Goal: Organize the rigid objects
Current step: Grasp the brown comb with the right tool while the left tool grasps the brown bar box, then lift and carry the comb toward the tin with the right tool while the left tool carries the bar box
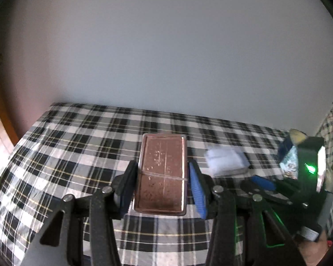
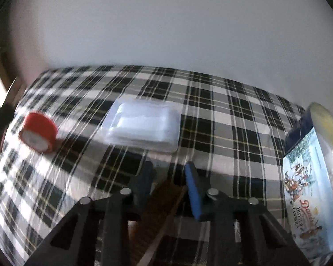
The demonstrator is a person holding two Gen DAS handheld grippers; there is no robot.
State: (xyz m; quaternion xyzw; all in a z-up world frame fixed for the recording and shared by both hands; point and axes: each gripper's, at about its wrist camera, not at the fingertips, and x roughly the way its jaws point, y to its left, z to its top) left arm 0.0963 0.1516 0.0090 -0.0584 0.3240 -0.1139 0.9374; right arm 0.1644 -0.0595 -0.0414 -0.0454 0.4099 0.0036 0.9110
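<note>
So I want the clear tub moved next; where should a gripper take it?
Grip the clear tub across its short width, coming from above. It lies flat on the cloth with open space around it, and its long sides look straight, so the pads should seat squarely.

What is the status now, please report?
Left gripper shut on copper tin. Right gripper: brown object between fingers, grip unclear. Clear plastic box ahead, path open.

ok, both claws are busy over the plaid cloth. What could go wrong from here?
1. The left claw pinches the copper tin by its smooth long sides, so it may slip or pivot. A rubber band wraps it, so the lid may be loose.
2. The right claw has a blurred brown thing between its jaws. The grip is unclear and it might drop.
3. The cookie box stands on edge close by. A sweep could topple it.
</note>
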